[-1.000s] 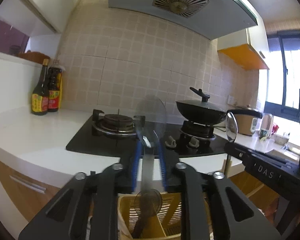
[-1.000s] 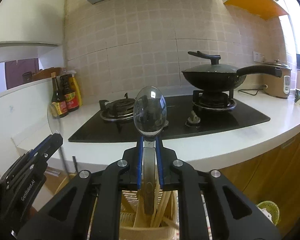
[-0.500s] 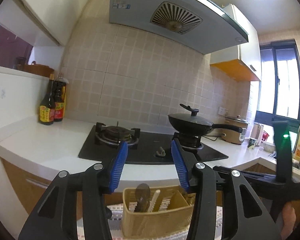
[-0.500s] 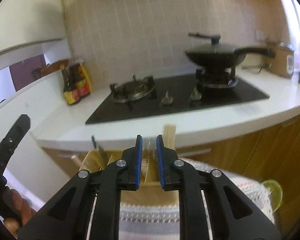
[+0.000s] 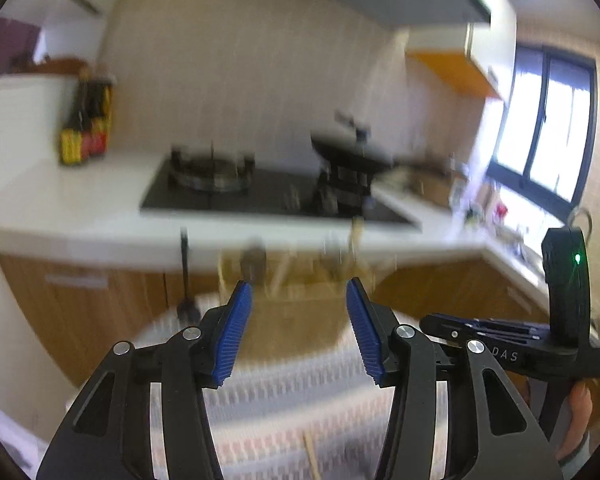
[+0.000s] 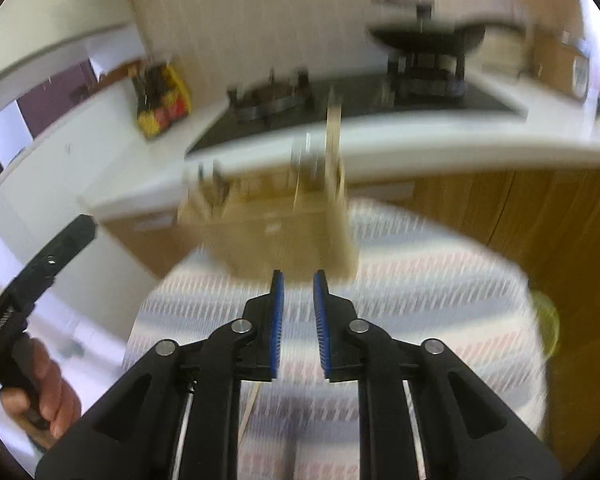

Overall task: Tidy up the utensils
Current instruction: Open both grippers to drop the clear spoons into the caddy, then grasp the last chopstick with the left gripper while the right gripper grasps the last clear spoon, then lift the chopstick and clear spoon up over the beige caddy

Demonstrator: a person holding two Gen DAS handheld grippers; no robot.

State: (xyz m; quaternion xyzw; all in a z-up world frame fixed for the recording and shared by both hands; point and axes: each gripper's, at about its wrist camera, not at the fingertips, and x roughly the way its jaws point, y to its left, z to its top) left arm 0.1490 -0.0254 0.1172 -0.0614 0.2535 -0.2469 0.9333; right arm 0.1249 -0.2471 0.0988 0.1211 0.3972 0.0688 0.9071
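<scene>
Utensils (image 6: 320,152) upright in caddy (image 6: 284,236)

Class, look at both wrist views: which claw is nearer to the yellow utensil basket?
Probably the right claw: its tips nearly meet the basket. The left claw appears farther back from the basket. Blur makes this uncertain.

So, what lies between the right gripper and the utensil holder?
In the right wrist view, only the striped cloth shows between the right gripper and the yellow utensil holder; nothing else lies on that stretch, though the picture is blurred.
</scene>
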